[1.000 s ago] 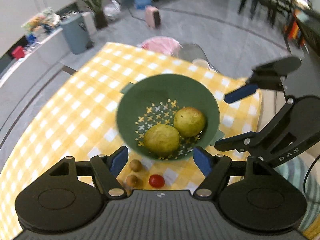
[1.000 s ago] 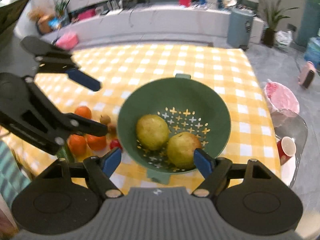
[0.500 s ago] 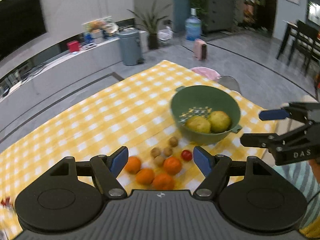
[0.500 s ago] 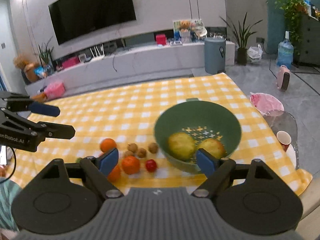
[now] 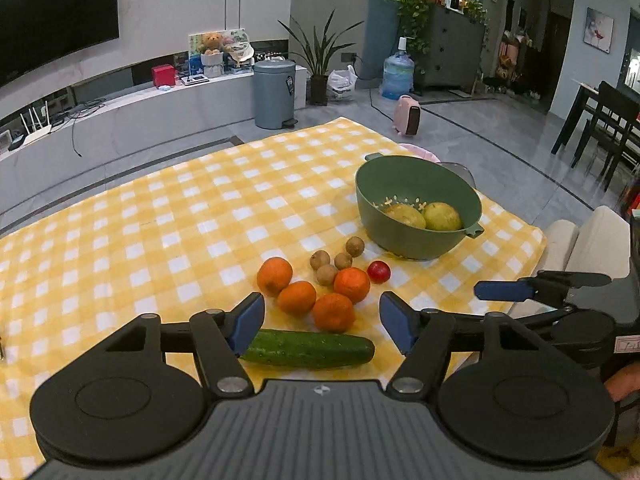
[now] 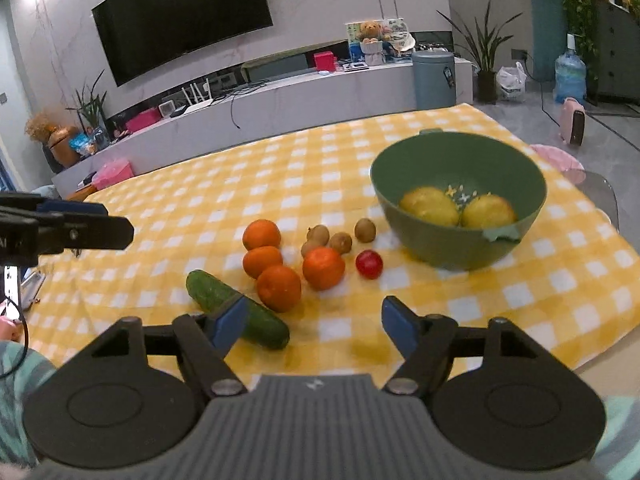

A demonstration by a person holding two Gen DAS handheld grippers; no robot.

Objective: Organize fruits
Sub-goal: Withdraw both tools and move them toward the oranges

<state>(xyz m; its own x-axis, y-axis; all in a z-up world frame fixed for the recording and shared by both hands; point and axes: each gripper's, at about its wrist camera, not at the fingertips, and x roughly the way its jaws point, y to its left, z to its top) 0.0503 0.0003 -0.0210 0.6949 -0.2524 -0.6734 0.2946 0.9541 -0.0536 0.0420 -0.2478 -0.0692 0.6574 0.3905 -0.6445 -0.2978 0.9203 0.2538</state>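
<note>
Right wrist: green colander [image 6: 432,240] holds two yellow pears [image 6: 430,206].

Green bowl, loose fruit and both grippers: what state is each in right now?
Green bowl: upright on the tablecloth, holding two yellow pears.
Oranges: four, loose beside the bowl.
Small brown fruits: four, loose.
Red fruit: loose.
Cucumber: lying flat.
Left gripper: closing, nothing between.
Right gripper: closing, empty.

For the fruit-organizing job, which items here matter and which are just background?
Job: green colander bowl holding two pears; four oranges, four small brown fruits, red fruit, cucumber.
Background: trash bin, water jug, pink heater, television.
</note>
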